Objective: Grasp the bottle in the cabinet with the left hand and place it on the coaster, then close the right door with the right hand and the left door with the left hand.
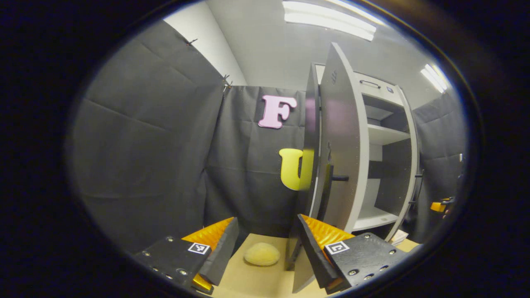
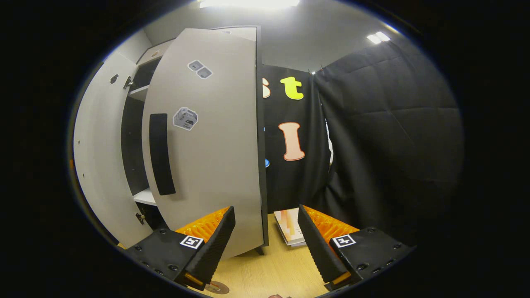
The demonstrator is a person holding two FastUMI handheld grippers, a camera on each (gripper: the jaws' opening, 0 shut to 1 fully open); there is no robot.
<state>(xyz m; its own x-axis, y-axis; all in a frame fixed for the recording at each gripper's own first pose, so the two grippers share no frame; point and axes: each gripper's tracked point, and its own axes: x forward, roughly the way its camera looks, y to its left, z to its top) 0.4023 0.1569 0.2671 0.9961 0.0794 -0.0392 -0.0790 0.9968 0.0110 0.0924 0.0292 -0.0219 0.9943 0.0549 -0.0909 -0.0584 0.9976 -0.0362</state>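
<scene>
- Left gripper (image 1: pixel 267 248): I'm holding it low over the wooden table (image 1: pixel 256 281), fingers spread wide apart, nothing between them.
- Looking along those fingers, I'm seeing a pale round fuzzy pad (image 1: pixel 261 253) lying flat on the table, just ahead of the gap between the fingers. It could be the coaster, but I can't tell for sure.
- Left door (image 1: pixel 341 153) is standing open, edge-on to me, just right of centre, with its dark handle (image 1: pixel 339 178) sticking out.
- Past it, the cabinet (image 1: pixel 385 136) interior is showing white shelves; I'm not able to pick out the bottle on them from here.
- Far right in the left gripper view, I'm catching a small piece of the other gripper (image 1: pixel 439 205).
- Right gripper (image 2: pixel 265 244): fingers also spread wide, gripping nothing, hovering just above the table (image 2: pixel 269 269).
- Right door (image 2: pixel 207 145) is sitting partly open, right in front of me, its lower edge just beyond my left finger; long dark handle (image 2: pixel 160 154) and stickers on its face.
- A thin booklet (image 2: pixel 292 227) is lying flat on the table between the fingers, farther back near the black cloth.
- A small round disc (image 2: pixel 217 287) is peeking out at the near table edge.
</scene>
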